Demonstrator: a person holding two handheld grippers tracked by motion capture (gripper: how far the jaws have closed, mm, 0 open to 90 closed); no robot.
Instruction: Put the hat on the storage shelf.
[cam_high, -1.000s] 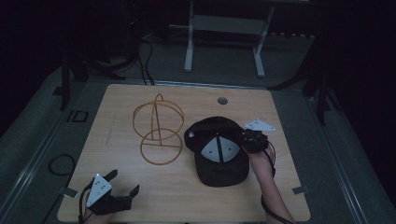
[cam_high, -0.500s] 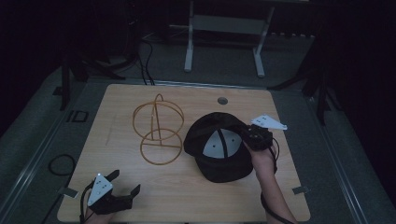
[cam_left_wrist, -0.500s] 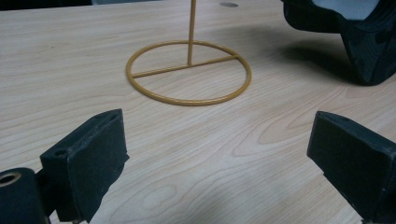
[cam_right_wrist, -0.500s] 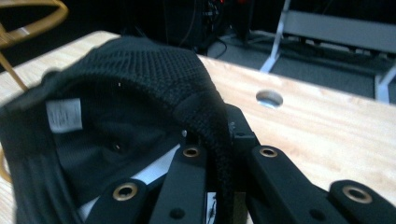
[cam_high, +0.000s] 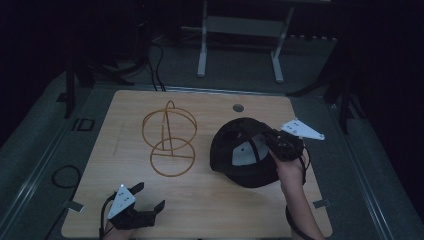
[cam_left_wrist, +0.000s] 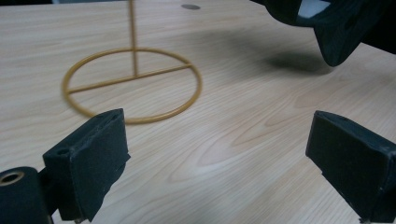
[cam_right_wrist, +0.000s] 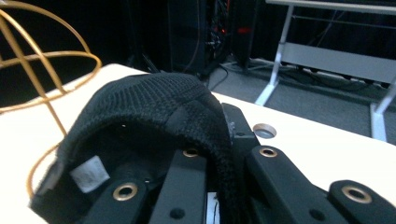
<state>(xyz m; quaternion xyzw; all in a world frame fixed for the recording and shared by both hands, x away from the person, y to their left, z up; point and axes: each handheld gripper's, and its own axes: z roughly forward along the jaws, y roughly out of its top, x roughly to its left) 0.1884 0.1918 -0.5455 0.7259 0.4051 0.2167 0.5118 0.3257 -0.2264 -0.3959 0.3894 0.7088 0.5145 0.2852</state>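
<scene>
Black cap (cam_high: 245, 155) hangs clamped by its rim in your right gripper (cam_high: 280, 146), lifted off the table (cam_high: 210, 200) right of the wire stand (cam_high: 169, 140). Your left gripper (cam_high: 145, 205) gapes wide, holding nothing.

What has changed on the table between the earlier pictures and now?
The right gripper, shut on the black cap, has lifted it off the wooden table and turned it, tilting it up. The gold wire stand stayed in place; the left gripper stayed open.
</scene>
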